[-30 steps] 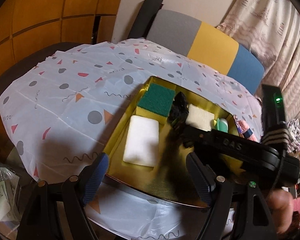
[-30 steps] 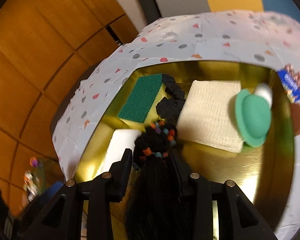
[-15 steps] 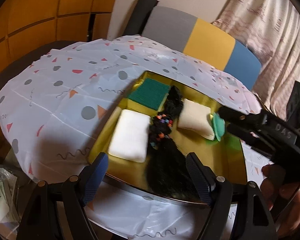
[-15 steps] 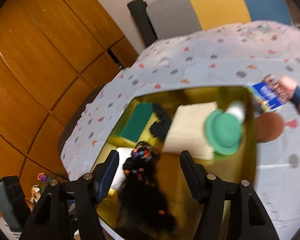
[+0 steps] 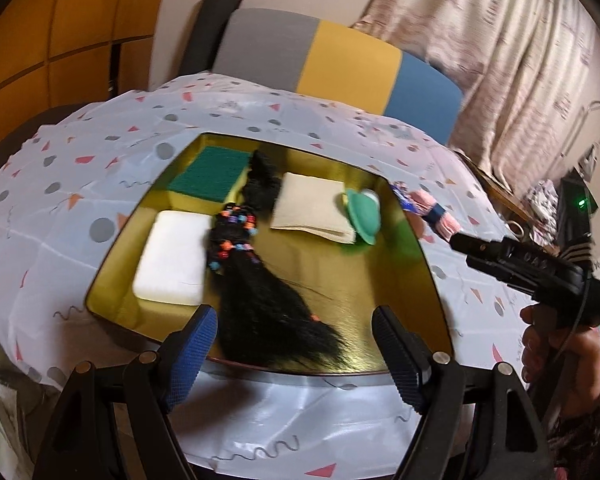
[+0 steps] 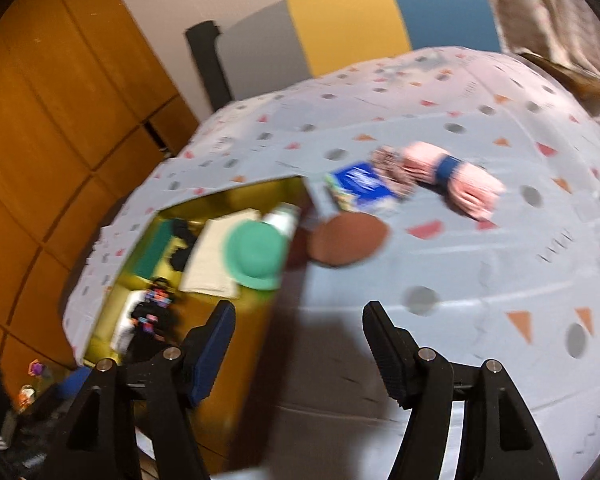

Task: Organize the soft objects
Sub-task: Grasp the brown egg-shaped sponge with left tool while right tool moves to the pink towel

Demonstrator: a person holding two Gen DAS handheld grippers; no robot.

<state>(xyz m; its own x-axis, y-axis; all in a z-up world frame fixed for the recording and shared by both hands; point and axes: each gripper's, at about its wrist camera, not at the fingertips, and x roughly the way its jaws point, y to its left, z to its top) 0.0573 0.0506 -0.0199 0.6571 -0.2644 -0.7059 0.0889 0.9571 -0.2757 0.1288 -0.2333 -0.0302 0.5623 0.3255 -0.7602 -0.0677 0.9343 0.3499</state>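
A gold tray (image 5: 400, 288) sits on the patterned tablecloth. In it lie a black hair piece with coloured beads (image 5: 256, 280), a white sponge (image 5: 172, 256), a green scrub sponge (image 5: 210, 174), a black scrunchie (image 5: 262, 184), a beige cloth (image 5: 312, 208) and a green puff (image 5: 364, 216). My left gripper (image 5: 292, 348) is open and empty at the tray's near edge. My right gripper (image 6: 296, 344) is open and empty over the cloth right of the tray (image 6: 236, 360). Outside the tray lie a pink yarn bundle (image 6: 452, 180), a brown round pad (image 6: 348, 238) and a blue packet (image 6: 360, 186).
A grey, yellow and blue chair back (image 5: 340, 60) stands behind the table. Curtains (image 5: 520, 60) hang at the right, wooden panels (image 6: 60, 100) at the left. The right tool's body (image 5: 540, 276) reaches over the table's right side. Clutter lies below the table's left edge (image 6: 32, 384).
My right gripper let go of the black hair piece, which now lies in the tray, then opened and swung right toward the items outside the tray. My left gripper stayed open.
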